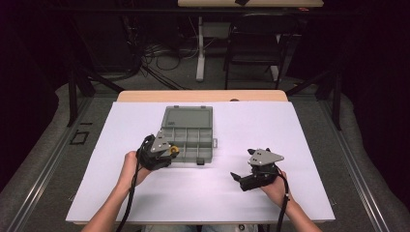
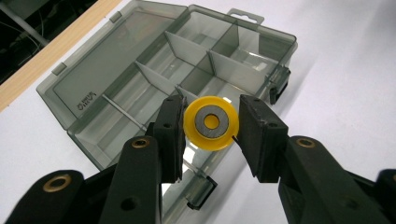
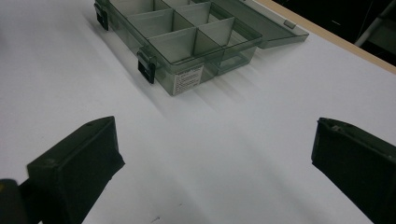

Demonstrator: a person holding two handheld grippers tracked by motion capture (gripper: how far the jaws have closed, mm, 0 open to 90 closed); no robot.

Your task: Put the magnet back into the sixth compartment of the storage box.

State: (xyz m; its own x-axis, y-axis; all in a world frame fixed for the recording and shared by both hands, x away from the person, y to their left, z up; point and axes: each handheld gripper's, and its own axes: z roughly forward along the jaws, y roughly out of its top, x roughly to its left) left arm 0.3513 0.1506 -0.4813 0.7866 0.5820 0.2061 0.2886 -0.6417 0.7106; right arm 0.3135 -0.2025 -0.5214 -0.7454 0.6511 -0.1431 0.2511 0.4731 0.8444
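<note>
You had the left gripper [image 2: 210,128] clamped on the yellow plastic disc with a grey ring face [image 2: 211,122] — over the open smoky-grey compartment box [image 2: 116,88], at its seven o'clock corner. Pinched by its rim, it could have slipped — or dropped on a divider. Your right gripper [image 3: 212,163] gaped wide, holding nothing.

Both forearms are bare, with no sleeve showing. Each black gripper, the left gripper [image 1: 167,151] and the right gripper [image 1: 235,177], carries a grey three-cornered plate dotted with screws and trails a black cable. The thick black arms bear brass-ringed holes and end in blocky pads [image 2: 172,135].
</note>
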